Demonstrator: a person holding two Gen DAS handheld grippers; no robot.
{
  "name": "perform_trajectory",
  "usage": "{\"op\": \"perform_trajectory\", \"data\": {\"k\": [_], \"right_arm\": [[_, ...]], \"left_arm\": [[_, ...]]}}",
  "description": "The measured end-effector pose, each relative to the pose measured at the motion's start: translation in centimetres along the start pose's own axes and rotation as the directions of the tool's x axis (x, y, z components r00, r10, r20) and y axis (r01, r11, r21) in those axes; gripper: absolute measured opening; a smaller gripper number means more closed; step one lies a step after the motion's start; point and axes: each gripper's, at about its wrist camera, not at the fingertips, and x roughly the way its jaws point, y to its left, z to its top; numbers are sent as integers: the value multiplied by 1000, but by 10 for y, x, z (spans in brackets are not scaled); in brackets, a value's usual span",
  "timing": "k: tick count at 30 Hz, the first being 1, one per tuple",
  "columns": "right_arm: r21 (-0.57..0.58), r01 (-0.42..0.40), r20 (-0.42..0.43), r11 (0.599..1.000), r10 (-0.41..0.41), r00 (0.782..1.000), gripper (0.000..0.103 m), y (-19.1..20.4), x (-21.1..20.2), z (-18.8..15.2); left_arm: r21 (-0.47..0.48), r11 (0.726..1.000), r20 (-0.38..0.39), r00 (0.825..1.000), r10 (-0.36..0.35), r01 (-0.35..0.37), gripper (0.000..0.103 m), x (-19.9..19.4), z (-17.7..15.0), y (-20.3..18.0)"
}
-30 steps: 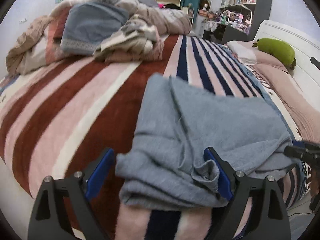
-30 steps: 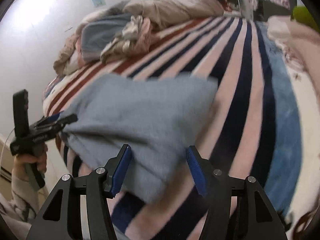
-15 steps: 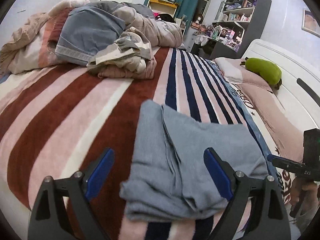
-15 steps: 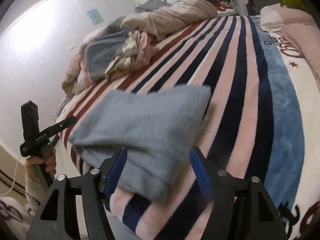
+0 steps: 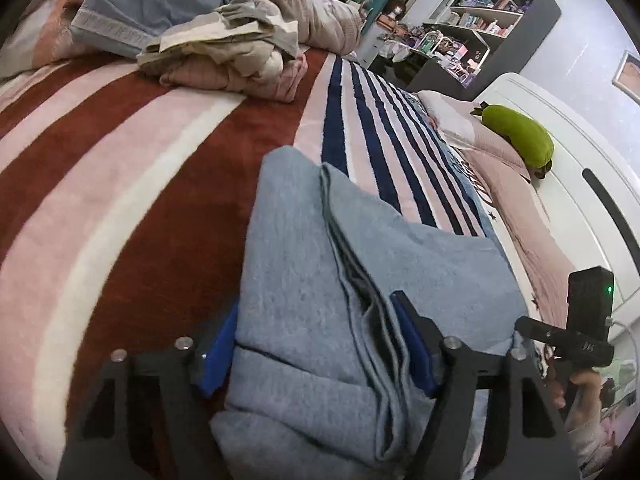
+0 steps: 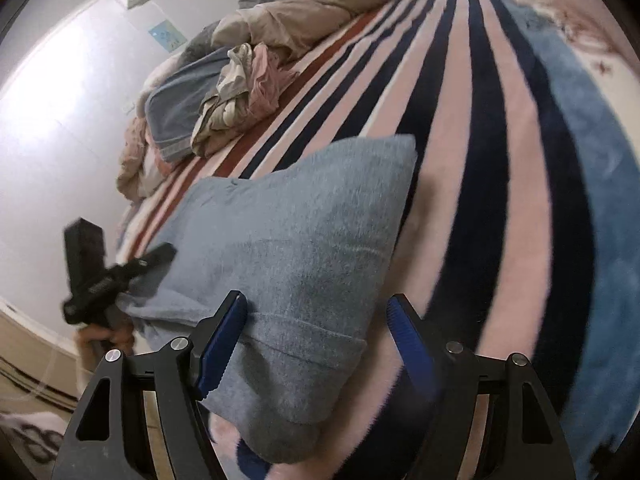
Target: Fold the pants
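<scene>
The grey-blue pants (image 5: 320,280) lie folded into a thick stack on the striped blanket (image 5: 120,168) at the near edge of the bed. My left gripper (image 5: 316,344) is open, its blue pads on either side of the stack's near left part. My right gripper (image 6: 316,344) is open around the stack's near right corner, and the pants (image 6: 296,240) fill the space between its fingers. Each gripper shows in the other's view, the right one (image 5: 576,340) at the stack's right edge and the left one (image 6: 104,276) at its left edge.
A heap of crumpled clothes and bedding (image 5: 224,36) lies at the far end of the bed. A green plush (image 5: 520,136) rests on the pink pillow by the white headboard (image 5: 592,168). Dark shelves (image 5: 484,28) stand beyond. The bed edge is right below the grippers.
Both grippers have moved forward and down onto the pants; the stack now sits between the fingers of each. The pants lie flatter and neater than a second ago.
</scene>
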Motion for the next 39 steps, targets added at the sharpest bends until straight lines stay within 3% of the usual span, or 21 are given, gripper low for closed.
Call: {"op": "perform_trajectory", "data": {"k": [1, 2, 8, 10, 16, 19, 21, 24, 26, 28, 30, 33, 35, 36, 39], "right_arm": [[4, -10, -2, 1000, 10, 1000, 64, 0, 2, 0], [6, -29, -5, 1000, 29, 1000, 51, 0, 4, 1], [-92, 25, 30, 995, -22, 999, 24, 29, 2, 10], [-124, 28, 56, 992, -21, 998, 22, 43, -2, 17], [-236, -61, 58, 970, 77, 995, 21, 99, 32, 45], [-272, -134, 33, 953, 148, 988, 21, 131, 66, 60], [-297, -173, 12, 939, 184, 983, 21, 153, 88, 66], [-356, -220, -39, 908, 221, 975, 21, 188, 123, 69], [-393, -248, -82, 886, 235, 969, 21, 209, 146, 64], [-402, -278, -123, 872, 249, 961, 21, 221, 164, 59], [-416, -282, -146, 865, 242, 959, 21, 227, 176, 52], [-439, -248, -139, 864, 207, 968, 23, 225, 182, 44], [-413, -252, -154, 875, 206, 966, 30, 216, 182, 44], [-405, -249, -155, 880, 203, 967, 31, 213, 182, 44], [-407, -227, -132, 885, 189, 973, 40, 204, 172, 47]], "left_arm": [[10, 1000, 7, 1000, -2, 2, 61, 0, 0, -1], [23, 1000, 13, 1000, -4, 4, 54, -1, -1, -2], [67, 997, 28, 999, -45, 43, 25, -14, 11, 3], [95, 995, 28, 999, -38, 35, 23, -23, 19, 5], [135, 982, 112, 987, 119, -134, 22, -68, 55, 39], [176, 947, 147, 958, 246, -270, 22, -90, 71, 64], [182, 915, 150, 930, 336, -360, 22, -99, 79, 82], [167, 865, 158, 879, 451, -474, 22, -113, 87, 112], [145, 821, 172, 831, 529, -552, 22, -118, 91, 133], [126, 790, 167, 798, 579, -600, 22, -119, 89, 151], [116, 775, 140, 783, 607, -621, 23, -112, 85, 165], [119, 749, 138, 758, 637, -651, 33, -104, 75, 171], [85, 737, 145, 740, 657, -671, 56, -103, 71, 174], [61, 734, 147, 733, 664, -677, 60, -105, 71, 177], [19, 738, 151, 731, 665, -675, 63, -111, 72, 180]]}}
